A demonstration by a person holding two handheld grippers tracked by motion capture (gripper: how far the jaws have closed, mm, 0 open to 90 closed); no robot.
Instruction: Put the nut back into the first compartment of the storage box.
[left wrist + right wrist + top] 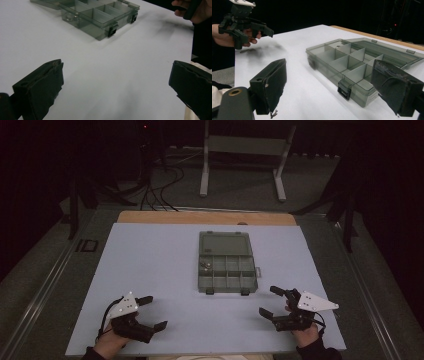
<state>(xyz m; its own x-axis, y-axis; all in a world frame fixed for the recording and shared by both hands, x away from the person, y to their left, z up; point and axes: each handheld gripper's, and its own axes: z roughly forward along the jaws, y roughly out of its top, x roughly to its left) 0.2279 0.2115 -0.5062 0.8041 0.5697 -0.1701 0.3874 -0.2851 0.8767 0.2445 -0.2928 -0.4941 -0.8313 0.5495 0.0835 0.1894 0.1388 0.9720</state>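
Lying open ahead, between both gaping grippers — compartment box [227, 262].

**Camera layout: one overhead, two gripper-mounted**

High view: fixed above the person's side, looking forward and down; covers the whole white table [150, 270], with dark floor beyond. Far from the scene.

Left gripper view: low over the table, close, looking along its own jaws toward the compartment box [100, 17] up ahead; the other hand [197, 11] sits at top right.

Right gripper view: low too, nearer the box [352, 65], facing it obliquely; the left gripper [245, 25] farther off at top left.

All three share the box and the table.
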